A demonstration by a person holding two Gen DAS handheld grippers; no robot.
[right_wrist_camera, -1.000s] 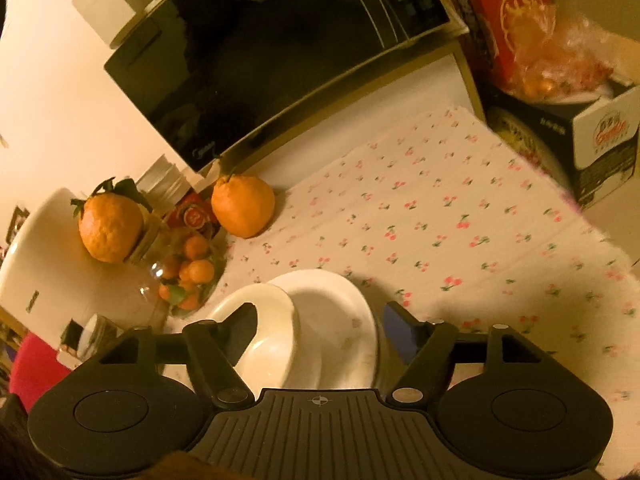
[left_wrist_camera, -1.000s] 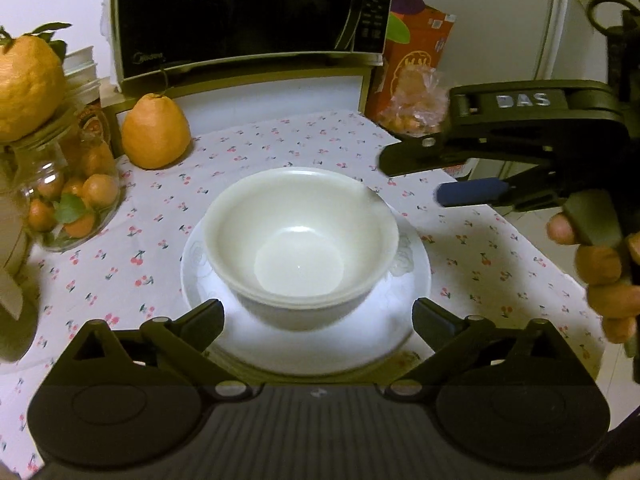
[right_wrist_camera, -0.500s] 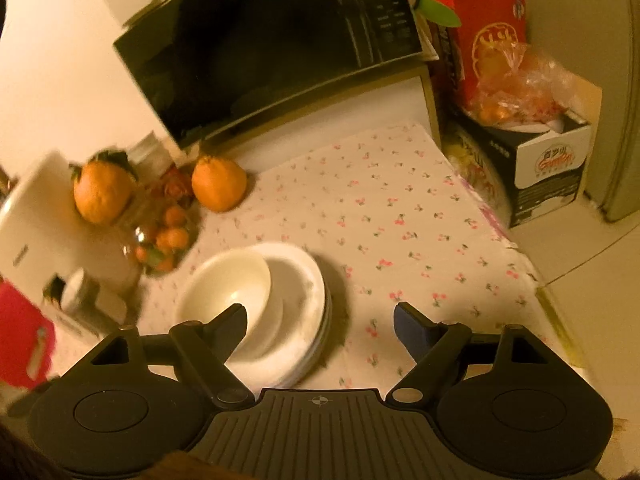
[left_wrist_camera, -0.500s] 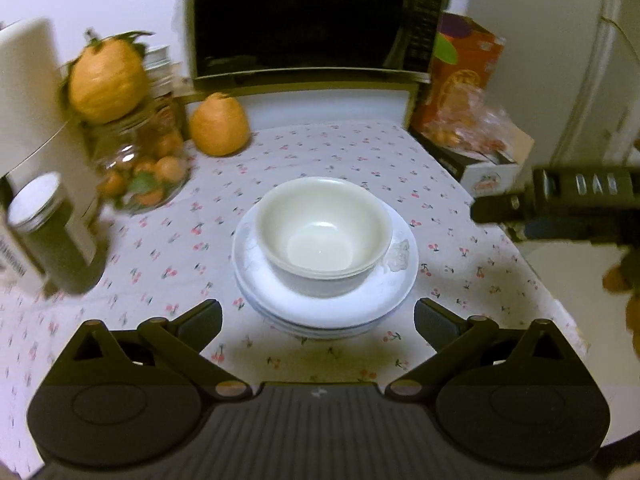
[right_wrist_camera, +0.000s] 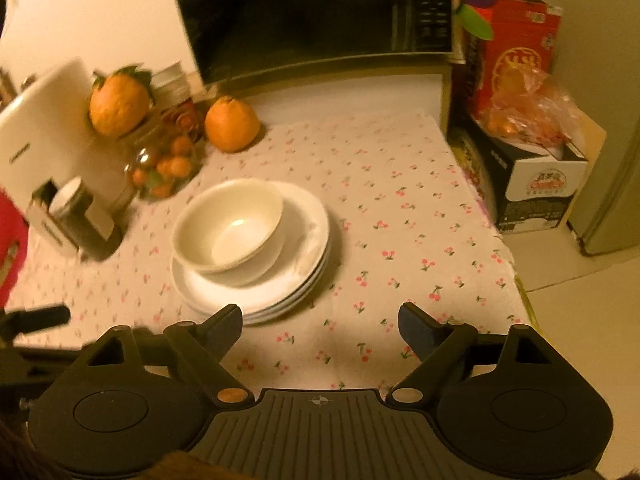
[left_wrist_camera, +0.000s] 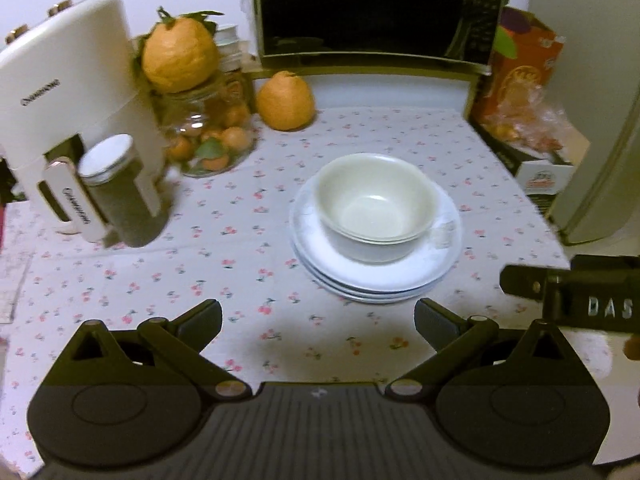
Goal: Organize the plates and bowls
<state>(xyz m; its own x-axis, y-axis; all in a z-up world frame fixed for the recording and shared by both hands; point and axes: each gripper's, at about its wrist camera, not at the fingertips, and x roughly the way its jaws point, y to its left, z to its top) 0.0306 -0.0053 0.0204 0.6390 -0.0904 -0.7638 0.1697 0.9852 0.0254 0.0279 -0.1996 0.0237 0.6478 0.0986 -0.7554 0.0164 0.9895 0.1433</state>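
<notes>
Nested white bowls (left_wrist_camera: 374, 204) sit on a stack of white plates (left_wrist_camera: 384, 280) in the middle of the cherry-print tablecloth (left_wrist_camera: 240, 256). My left gripper (left_wrist_camera: 317, 314) is open and hangs above the cloth, short of the stack, with nothing between its fingers. In the right wrist view the bowls (right_wrist_camera: 230, 226) sit towards the left side of the plates (right_wrist_camera: 296, 276). My right gripper (right_wrist_camera: 322, 318) hovers to the near right of the stack. Its jaws are opening and nothing is between them. One of its fingers (left_wrist_camera: 520, 280) shows at the right edge of the left wrist view.
A microwave (left_wrist_camera: 372, 8) stands at the back. On the left are a white appliance (left_wrist_camera: 68, 92), a dark jar (left_wrist_camera: 116, 196) and a glass jar of small oranges (left_wrist_camera: 208, 136). A large orange (left_wrist_camera: 285, 100) lies behind the stack. Boxes (right_wrist_camera: 536, 184) stand off the table's right edge.
Both grippers have drawn back and risen away from the bowls and plates, so the stack looks smaller and farther. The right gripper's jaws have spread wider.
</notes>
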